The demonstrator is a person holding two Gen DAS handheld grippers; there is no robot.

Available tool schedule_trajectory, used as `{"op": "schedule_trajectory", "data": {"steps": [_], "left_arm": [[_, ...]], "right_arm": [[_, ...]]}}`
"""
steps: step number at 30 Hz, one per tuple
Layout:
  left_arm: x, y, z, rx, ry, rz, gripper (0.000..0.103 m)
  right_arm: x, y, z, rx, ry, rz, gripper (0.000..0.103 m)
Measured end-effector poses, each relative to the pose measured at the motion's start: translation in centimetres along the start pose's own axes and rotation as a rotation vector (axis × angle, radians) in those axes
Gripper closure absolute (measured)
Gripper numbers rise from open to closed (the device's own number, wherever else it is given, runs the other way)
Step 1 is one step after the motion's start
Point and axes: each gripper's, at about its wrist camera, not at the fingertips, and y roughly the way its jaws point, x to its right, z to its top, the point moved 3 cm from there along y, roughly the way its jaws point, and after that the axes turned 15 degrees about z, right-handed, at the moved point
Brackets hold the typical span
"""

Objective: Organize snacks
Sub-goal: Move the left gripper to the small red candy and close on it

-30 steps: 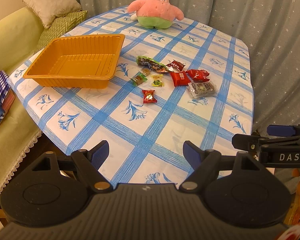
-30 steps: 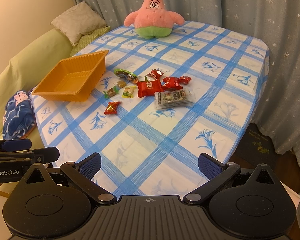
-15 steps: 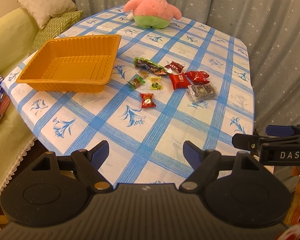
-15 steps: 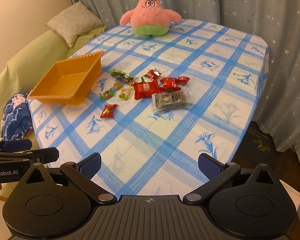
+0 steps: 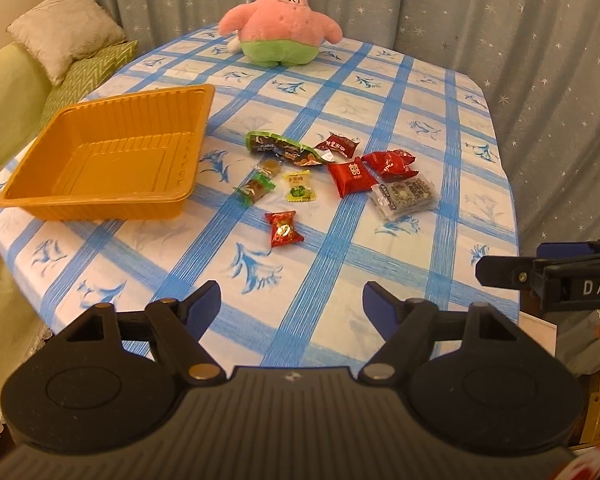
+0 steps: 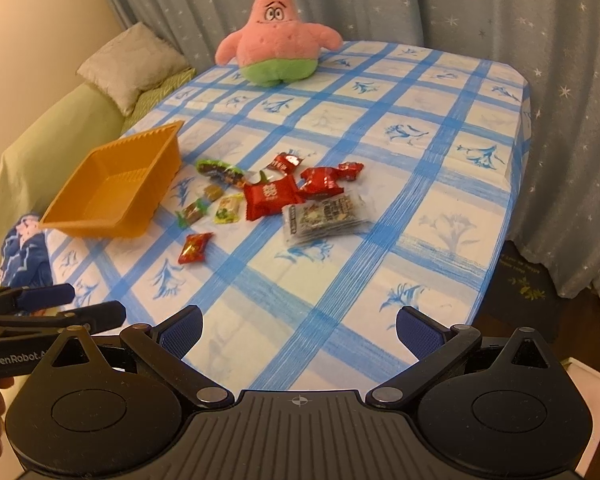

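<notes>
Both my hand-held grippers, left (image 5: 291,299) and right (image 6: 298,325), are advancing over the desk (image 5: 380,280), jaws spread, empty. I'm approaching the snacks (image 5: 342,170) at 12 o'clock; next, pinching one for the tray (image 5: 100,152).

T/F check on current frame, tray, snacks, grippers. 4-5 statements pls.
1. The orange tray holds no snacks. True.
2. The left gripper is shut on a candy. False: open, holding nothing.
3. The small red candy lies apart from the other snacks, nearest the grippers. True.
4. The pink plush sits inside the tray. False: it sits on the tablecloth at the far edge.
5. The right gripper is open. True.
</notes>
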Motion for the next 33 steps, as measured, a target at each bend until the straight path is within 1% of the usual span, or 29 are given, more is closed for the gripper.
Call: {"op": "schedule_trajectory", "data": {"steps": [3,5,11,18,23,27,33], "left_arm": [[0.3,1.2,0.5,-0.005,0.014,-0.004,0.03],[0.4,2.0,0.8,-0.006,0.022,-0.007,0.036],[0.8,4.7,1.8,-0.014,0.053,-0.016,0.043],[1.3,7.4,2.9,-0.028,0.079,-0.021,0.044],[1.7,9.3,3.7,-0.041,0.092,-0.027,0.054],[1.9,10.4,4.3,-0.037,0.093,-0.031,0.055],[2.2,11.9,5.1,-0.042,0.1,-0.033,0.06]], "right_arm": [[0.6,0.4,0.4,0.007,0.022,-0.005,0.0],[1.0,0.7,0.5,0.01,0.034,-0.011,0.0],[2.2,1.7,1.2,0.021,0.071,-0.034,0.0],[3.5,3.0,1.8,0.024,0.124,-0.059,0.0],[4.2,3.7,2.1,0.018,0.15,-0.078,0.0],[4.6,4.2,2.1,0.015,0.166,-0.09,0.0],[4.9,4.6,2.3,0.01,0.181,-0.102,0.0]]}}
